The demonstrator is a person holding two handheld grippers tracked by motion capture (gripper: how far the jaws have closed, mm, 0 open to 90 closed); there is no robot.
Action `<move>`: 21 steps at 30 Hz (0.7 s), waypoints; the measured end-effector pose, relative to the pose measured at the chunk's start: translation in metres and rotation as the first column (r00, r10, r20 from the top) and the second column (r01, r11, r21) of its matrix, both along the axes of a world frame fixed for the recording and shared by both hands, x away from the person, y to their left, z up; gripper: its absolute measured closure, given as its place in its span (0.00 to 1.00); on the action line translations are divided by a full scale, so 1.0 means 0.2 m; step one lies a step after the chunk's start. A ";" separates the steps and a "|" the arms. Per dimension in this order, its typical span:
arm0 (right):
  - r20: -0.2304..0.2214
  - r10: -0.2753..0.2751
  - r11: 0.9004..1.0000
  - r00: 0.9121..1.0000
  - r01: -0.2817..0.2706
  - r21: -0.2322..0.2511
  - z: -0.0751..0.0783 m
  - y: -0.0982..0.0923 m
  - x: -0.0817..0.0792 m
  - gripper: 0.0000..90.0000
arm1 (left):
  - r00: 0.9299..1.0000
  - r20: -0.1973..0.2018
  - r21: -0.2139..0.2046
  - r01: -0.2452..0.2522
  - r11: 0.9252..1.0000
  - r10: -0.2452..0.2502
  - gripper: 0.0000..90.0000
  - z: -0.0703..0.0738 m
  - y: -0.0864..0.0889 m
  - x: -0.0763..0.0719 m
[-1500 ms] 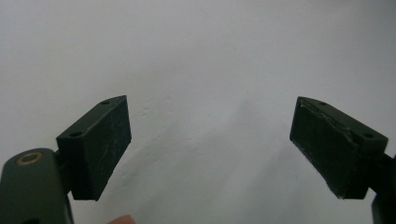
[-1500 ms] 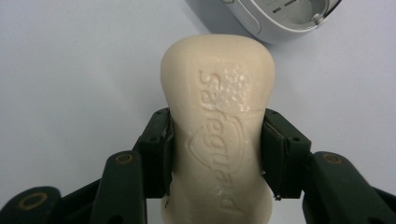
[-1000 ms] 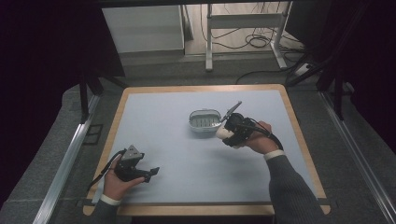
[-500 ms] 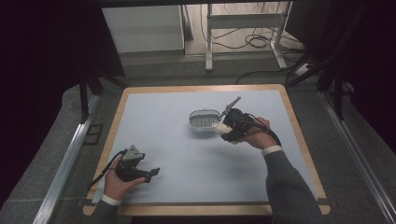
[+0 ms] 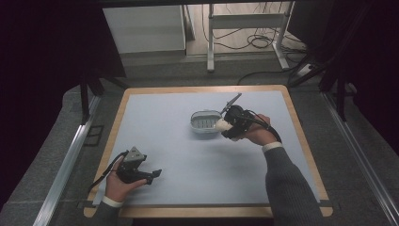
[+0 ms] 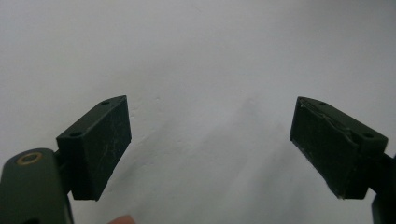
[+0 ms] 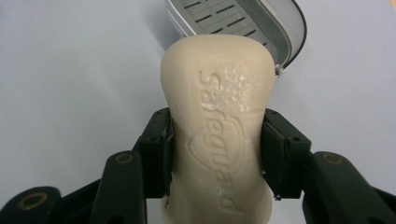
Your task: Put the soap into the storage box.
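Soap (image 7: 217,126) — waxy cream bar, embossed — sits clamped in right tool (image 7: 217,149) beside slotted grey dish (image 7: 243,23); left tool (image 6: 210,144) gapes.

1. Your soap bar (image 7: 217,126): cream, waisted, embossed lettering facing up, pinched at its narrow middle, far end over the dish rim.
2. Your soap dish (image 5: 205,122): grey, oval, slotted insert, flat on the tabletop (image 5: 155,127), mid-right.

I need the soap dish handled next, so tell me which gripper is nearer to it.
Right. The right gripper, shut on the soap bar, is at the soap dish's right edge. The left gripper, open, sits at the table's near-left corner, well apart from the dish.
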State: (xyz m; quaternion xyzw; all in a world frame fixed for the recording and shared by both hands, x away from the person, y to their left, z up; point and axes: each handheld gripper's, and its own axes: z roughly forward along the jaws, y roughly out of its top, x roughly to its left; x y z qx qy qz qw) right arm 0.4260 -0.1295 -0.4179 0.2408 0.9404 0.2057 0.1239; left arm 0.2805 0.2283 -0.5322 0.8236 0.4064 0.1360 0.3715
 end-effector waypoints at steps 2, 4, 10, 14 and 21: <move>-0.007 -0.006 1.000 1.000 0.006 0.009 0.00 0.00 0.01 0.55 | 1.000 -0.001 -0.001 0.000 1.000 0.000 0.14 0.00 0.00 0.00; -0.006 -0.002 1.000 1.000 0.002 0.004 0.00 0.00 0.02 0.55 | 1.000 0.000 -0.001 0.001 1.000 -0.001 0.14 0.00 0.00 0.00; -0.015 -0.010 1.000 1.000 0.011 0.009 -0.02 0.00 0.06 0.55 | 1.000 -0.001 -0.002 0.001 1.000 -0.001 0.14 0.00 0.00 0.00; -0.015 -0.001 1.000 1.000 0.002 0.009 -0.02 0.02 0.07 0.55 | 1.000 -0.003 0.002 0.004 1.000 -0.004 0.14 0.00 -0.01 0.00; -0.009 0.008 1.000 1.000 -0.008 0.004 -0.02 0.05 0.11 0.55 | 1.000 -0.005 0.007 0.005 1.000 -0.004 0.14 -0.01 -0.01 0.00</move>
